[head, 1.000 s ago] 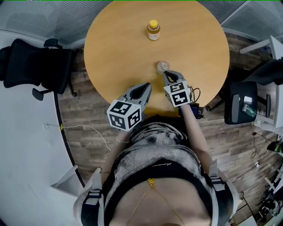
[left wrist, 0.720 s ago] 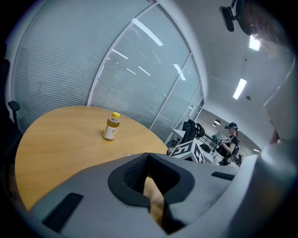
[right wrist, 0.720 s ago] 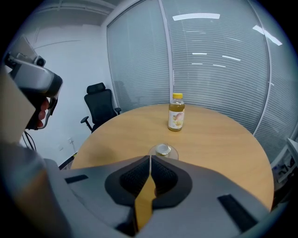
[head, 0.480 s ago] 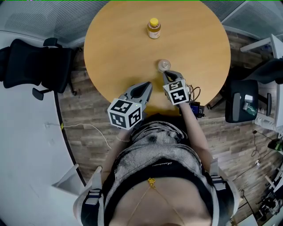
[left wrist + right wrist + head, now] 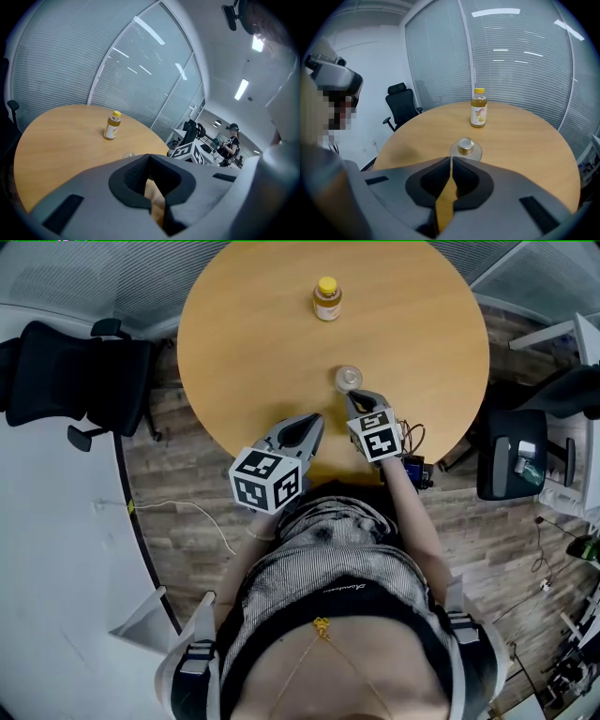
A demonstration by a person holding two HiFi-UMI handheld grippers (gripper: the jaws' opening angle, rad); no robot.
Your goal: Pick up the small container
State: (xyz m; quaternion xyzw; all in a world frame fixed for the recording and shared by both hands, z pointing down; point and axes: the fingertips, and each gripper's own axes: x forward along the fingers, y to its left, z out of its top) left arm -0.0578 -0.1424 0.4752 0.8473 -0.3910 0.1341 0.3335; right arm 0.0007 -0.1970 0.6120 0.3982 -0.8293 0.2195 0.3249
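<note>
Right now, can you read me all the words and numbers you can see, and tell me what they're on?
Nothing here can be read clearly.
On the bottle: a label with a fruit picture, print too small to read.
On the left cube and right cube: black-and-white square patterns, no letters.
On the shirt: a line of print, too small to read.
On the small container: no label visible.

A round wooden table stands on a grey-brown plank floor. A black office chair sits just to its left in the head view, and another dark chair to its right. Glass walls with closed blinds run behind the table, next to a plain white wall. Long ceiling lights glow overhead.
</note>
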